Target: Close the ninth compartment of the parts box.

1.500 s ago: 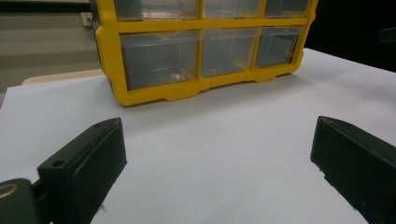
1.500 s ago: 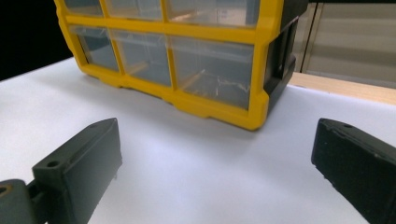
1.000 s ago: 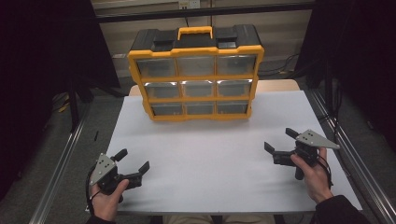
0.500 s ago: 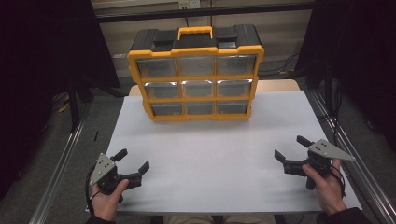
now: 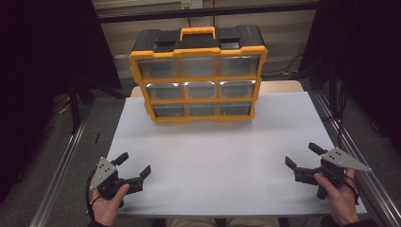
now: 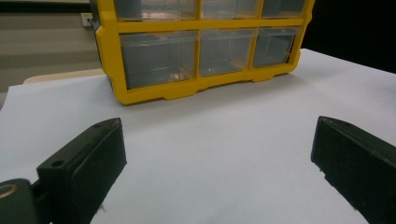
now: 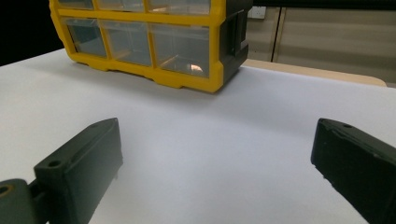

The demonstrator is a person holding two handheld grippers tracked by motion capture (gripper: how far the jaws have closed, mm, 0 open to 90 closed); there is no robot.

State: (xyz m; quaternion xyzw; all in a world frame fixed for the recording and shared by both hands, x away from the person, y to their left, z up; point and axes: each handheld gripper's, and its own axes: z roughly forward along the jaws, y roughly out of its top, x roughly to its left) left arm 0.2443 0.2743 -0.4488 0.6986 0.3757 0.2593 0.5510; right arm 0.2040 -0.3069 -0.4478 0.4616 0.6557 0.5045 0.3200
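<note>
A yellow and black drawer organiser (image 5: 198, 75) with clear drawers in three rows stands upright at the back of the white table (image 5: 217, 146). All its drawers look closed. My left gripper (image 5: 134, 165) rests low at the front left corner, open and empty, facing the organiser (image 6: 196, 51). My right gripper (image 5: 304, 156) sits near the front right corner, open too, nothing between its jaws. From the right gripper view the organiser (image 7: 154, 42) lies ahead to the left. A small pale object shows inside the lower right drawer (image 7: 184, 49).
Metal rails (image 5: 61, 165) run along both sides of the table. Dark curtains stand to left and right, and a pale wall with an outlet (image 5: 189, 4) is behind the organiser. A wide stretch of white tabletop lies between the grippers and the organiser.
My right gripper has drawn back toward the front right corner of the table. The left gripper has hardly moved.
</note>
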